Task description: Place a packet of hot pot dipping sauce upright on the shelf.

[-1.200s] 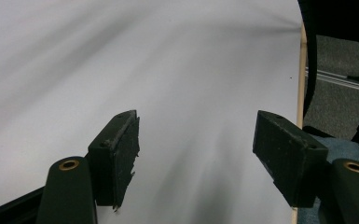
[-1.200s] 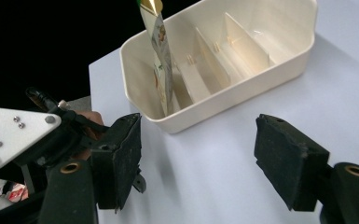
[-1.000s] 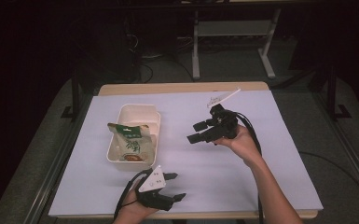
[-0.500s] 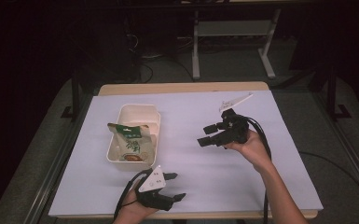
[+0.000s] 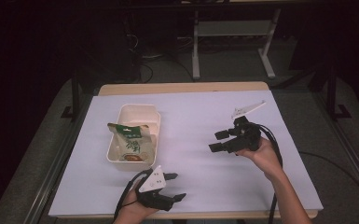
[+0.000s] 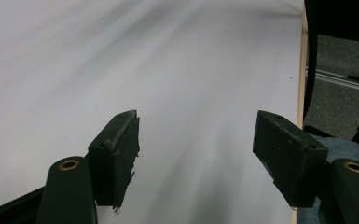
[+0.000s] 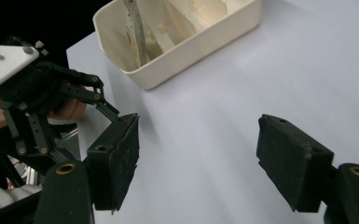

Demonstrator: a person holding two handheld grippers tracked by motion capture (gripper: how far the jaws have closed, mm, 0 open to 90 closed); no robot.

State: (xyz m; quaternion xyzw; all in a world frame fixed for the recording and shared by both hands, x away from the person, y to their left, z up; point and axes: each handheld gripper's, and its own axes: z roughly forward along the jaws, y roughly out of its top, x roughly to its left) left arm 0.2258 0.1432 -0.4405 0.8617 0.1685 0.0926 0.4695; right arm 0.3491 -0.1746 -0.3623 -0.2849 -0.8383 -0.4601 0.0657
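Observation:
A cream plastic container [image 5: 135,116] sits left of centre on the white table cover [image 5: 191,121]; a green snack packet [image 5: 130,140] lies tilted inside it. The same container [image 7: 205,32] appears at the top of the right gripper view. My left gripper [image 5: 172,186] rests near the front edge, below the container, open and empty. Its jaws stand wide apart over bare cover in the left gripper view [image 6: 196,163]. My right gripper [image 5: 218,141] hovers at mid right, open with nothing between its jaws [image 7: 198,158], pointing left toward the container and the left gripper [image 7: 37,93].
The table's wooden edge [image 5: 182,87] runs along the back, with a metal stand [image 5: 233,32] and cables on the dark floor behind. Rails flank both table sides. Bare white cover lies between the two grippers and at the right.
My right gripper has drawn back to the right and slightly toward the person, away from the container. The left gripper has stayed put.

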